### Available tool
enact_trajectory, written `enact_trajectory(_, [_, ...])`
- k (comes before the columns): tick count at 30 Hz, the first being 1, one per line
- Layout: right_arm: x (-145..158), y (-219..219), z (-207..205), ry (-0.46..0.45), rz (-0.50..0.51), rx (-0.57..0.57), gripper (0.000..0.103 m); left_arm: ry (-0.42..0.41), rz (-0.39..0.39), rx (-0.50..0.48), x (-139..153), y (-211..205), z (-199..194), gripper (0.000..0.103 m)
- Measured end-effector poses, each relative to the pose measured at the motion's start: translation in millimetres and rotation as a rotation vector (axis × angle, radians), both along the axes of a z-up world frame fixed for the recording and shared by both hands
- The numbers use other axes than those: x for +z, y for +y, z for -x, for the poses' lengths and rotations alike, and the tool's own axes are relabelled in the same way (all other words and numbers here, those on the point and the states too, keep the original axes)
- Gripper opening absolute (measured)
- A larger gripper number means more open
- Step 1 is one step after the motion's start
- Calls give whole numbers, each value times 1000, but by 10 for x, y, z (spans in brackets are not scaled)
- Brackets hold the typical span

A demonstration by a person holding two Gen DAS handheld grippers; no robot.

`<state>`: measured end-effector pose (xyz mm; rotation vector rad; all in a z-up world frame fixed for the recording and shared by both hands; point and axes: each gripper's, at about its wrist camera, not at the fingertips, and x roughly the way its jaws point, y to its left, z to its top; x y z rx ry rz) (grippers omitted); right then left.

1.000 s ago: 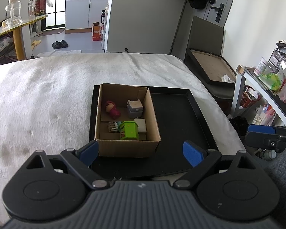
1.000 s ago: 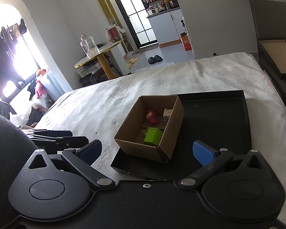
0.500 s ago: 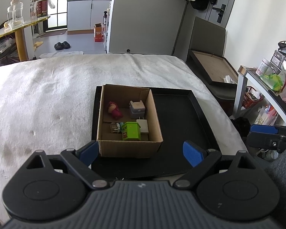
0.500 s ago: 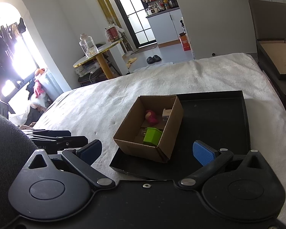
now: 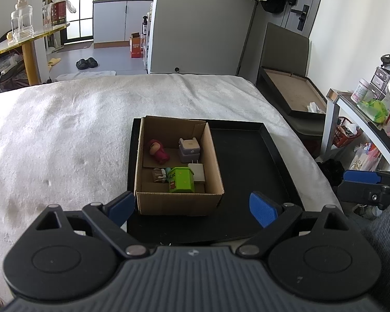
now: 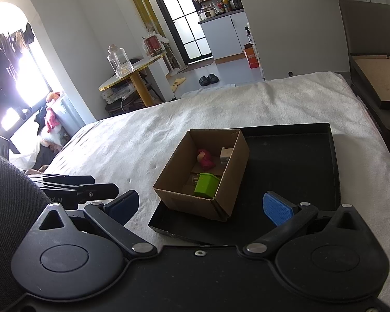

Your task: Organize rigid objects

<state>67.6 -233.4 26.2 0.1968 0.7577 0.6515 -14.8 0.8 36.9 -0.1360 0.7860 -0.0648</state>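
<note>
An open cardboard box (image 5: 178,202) stands in the left half of a black tray (image 5: 247,161) on a white blanket. In the box lie a pink figure (image 5: 158,150), a grey charger (image 5: 188,149), a white plug (image 5: 197,173), a green cube (image 5: 181,179) and a small figure (image 5: 160,174). My left gripper (image 5: 192,206) is open and empty, just short of the box's near wall. My right gripper (image 6: 200,205) is open and empty, near the tray's front corner. The box (image 6: 202,200), pink figure (image 6: 205,159) and green cube (image 6: 206,185) show in the right wrist view.
The white blanket (image 5: 65,135) spreads wide to the left and behind the tray. A dark chair and a flat wooden board (image 5: 293,91) stand beyond the right edge. A cluttered side table (image 5: 366,109) is at far right. A round table with glass jars (image 6: 127,70) stands back left.
Both grippers have drifted back slightly from the box, staying open. Nothing in the box has moved.
</note>
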Motion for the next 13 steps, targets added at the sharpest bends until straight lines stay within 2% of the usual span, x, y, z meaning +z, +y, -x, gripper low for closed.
enact_trajectory(13, [4, 28, -4, 9, 14, -2, 103, -20, -16, -21, 39, -12, 15, 94])
